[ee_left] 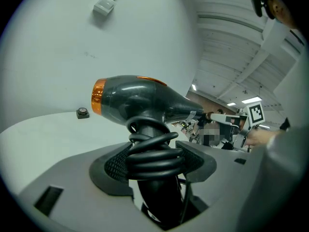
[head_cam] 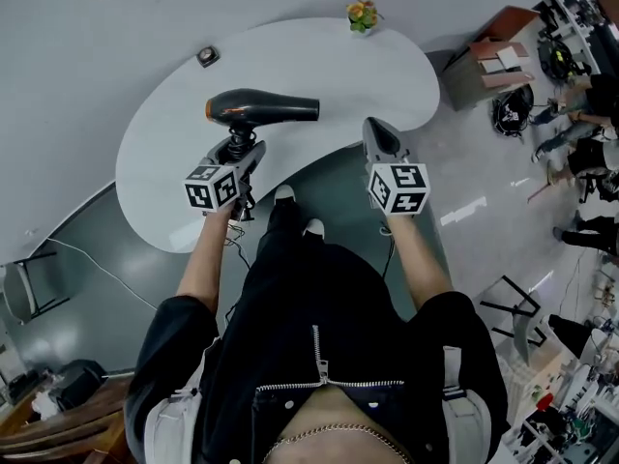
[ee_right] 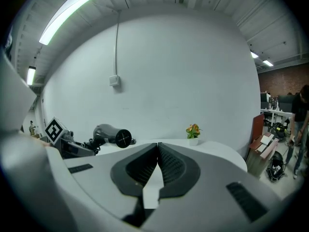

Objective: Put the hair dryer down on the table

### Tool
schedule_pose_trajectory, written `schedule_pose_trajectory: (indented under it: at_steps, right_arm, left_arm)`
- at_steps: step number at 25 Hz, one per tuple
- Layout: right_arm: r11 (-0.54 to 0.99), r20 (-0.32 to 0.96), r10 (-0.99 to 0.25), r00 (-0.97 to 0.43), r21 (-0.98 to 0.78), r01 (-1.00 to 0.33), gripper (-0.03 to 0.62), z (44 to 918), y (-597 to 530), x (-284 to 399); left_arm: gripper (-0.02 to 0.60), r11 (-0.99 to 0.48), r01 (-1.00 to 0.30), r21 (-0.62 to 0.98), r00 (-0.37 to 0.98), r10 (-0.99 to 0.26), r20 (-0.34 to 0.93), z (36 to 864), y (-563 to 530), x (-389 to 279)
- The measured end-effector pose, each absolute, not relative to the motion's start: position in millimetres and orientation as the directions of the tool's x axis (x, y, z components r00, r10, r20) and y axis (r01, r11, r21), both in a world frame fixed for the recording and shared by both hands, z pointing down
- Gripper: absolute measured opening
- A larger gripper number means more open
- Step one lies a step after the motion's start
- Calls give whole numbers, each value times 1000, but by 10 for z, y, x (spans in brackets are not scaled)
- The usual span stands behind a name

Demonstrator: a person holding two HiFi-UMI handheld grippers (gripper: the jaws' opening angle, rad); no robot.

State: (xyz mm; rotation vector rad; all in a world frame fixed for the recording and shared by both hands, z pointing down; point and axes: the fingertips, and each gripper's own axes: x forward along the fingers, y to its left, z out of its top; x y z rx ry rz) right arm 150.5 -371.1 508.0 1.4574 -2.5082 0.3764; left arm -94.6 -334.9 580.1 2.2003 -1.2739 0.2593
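Two grippers show in the head view: the left gripper [head_cam: 238,151] holds the hair dryer [head_cam: 261,107] over the white table [head_cam: 329,61], and the right gripper [head_cam: 380,135] hangs near its edge. The left gripper view shows jaws clamped on the handle, over the coiled cord [ee_left: 150,154]. The right gripper view shows jaws together, holding nothing. The hair dryer looks not yet set down; lowering and release remain.

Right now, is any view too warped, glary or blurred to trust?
Head view: fisheye curves the table, faint floor glare, hair dryer sharp. Left gripper view: dark corners, background bent. Right gripper view: wall bulges, strip light glares; right claw sharp.
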Motion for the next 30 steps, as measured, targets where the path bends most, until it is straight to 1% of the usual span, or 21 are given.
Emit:
schedule_pose_trajectory:
  at_steps: [10, 30]
  right_arm:
    - [416, 343, -837, -426, -104, -903, -6, 5188, -3654, 1725]
    - [286, 408, -862, -302, -100, -953, -6, 5349, -3564, 2069]
  left_arm:
    - [287, -447, -829, 335, 559, -634, 534, 6262, -3494, -778]
    - [287, -486, -777, 400, 617, -466, 634, 7036, -3897, -186]
